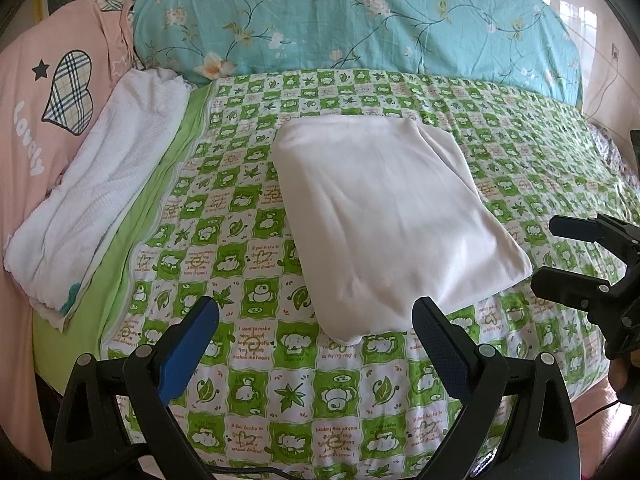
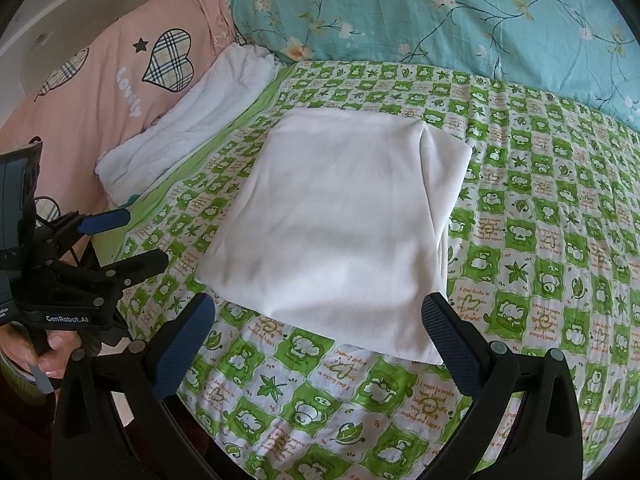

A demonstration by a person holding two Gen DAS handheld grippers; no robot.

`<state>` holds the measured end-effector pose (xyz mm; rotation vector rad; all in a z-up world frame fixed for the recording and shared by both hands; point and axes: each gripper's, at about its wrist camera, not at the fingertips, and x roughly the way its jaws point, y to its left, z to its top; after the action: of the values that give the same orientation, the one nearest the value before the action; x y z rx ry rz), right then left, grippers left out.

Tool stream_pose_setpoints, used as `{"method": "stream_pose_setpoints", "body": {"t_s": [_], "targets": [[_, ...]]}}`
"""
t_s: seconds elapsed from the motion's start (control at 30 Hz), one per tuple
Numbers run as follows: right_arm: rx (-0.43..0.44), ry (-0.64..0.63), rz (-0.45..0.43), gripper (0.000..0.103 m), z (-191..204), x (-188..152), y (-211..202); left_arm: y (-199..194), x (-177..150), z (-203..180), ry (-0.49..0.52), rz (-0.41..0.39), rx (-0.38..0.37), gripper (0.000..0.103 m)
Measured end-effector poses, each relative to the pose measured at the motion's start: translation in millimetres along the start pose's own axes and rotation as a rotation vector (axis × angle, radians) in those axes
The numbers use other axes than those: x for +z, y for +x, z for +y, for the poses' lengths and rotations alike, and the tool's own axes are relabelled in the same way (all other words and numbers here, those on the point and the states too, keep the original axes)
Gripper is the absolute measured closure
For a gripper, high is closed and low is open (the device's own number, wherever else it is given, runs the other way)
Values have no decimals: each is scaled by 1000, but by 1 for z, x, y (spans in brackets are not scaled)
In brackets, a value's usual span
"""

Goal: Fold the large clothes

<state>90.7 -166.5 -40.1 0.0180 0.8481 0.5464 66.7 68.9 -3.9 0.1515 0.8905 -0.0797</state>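
A white garment lies folded into a neat rectangle on the green checked bedspread; it also shows in the right wrist view. My left gripper is open and empty, hovering just short of the garment's near edge. My right gripper is open and empty, its fingers either side of the garment's near edge, not touching. The right gripper also shows at the right of the left wrist view, and the left gripper at the left of the right wrist view.
A folded white towel lies left of the garment beside a pink "Lovely" pillow. A teal floral pillow lies at the back. The bedspread extends to the right.
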Motion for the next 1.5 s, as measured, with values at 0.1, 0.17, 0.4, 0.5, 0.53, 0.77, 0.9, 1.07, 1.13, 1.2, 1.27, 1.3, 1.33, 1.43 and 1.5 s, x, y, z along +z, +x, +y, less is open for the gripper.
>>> {"method": "stream_pose_setpoints", "body": {"t_s": [0.1, 0.17, 0.4, 0.5, 0.53, 0.77, 0.9, 1.07, 1.13, 1.2, 1.27, 1.3, 1.33, 1.43, 1.5], "targets": [[1, 1, 0, 0, 0, 1, 1, 0, 0, 0, -1, 1, 1, 5], [1, 1, 0, 0, 0, 0, 0, 0, -1, 0, 0, 1, 1, 5], [-1, 5, 2, 0, -2, 3, 2, 1, 2, 0, -1, 1, 0, 5], [-3, 9, 5, 0, -4, 6, 5, 4, 8, 2, -1, 0, -3, 5], [-1, 9, 5, 0, -6, 6, 5, 5, 10, 3, 0, 0, -3, 5], [6, 4, 6, 0, -10, 8, 8, 8, 16, 2, -1, -2, 0, 5], [7, 4, 7, 0, -12, 10, 9, 6, 15, 1, -3, -3, 3, 5], [6, 4, 8, 0, -13, 11, 9, 7, 16, -1, -3, -2, 5, 5], [8, 4, 8, 0, -14, 11, 10, 7, 17, -1, -2, -2, 7, 5], [9, 4, 9, 0, -15, 13, 11, 8, 18, -1, -3, -1, 5, 5], [10, 5, 8, 0, -15, 13, 11, 8, 18, -1, -3, -2, 8, 5], [11, 6, 8, 0, -16, 13, 11, 9, 19, -1, -3, -1, 9, 5], [11, 5, 8, 0, -16, 13, 11, 9, 19, -1, -3, -2, 8, 5], [11, 10, 7, 0, -19, 15, 13, 11, 21, 0, -5, 1, 8, 5], [12, 12, 7, 0, -20, 15, 14, 12, 22, 0, -7, 2, 6, 5]]}}
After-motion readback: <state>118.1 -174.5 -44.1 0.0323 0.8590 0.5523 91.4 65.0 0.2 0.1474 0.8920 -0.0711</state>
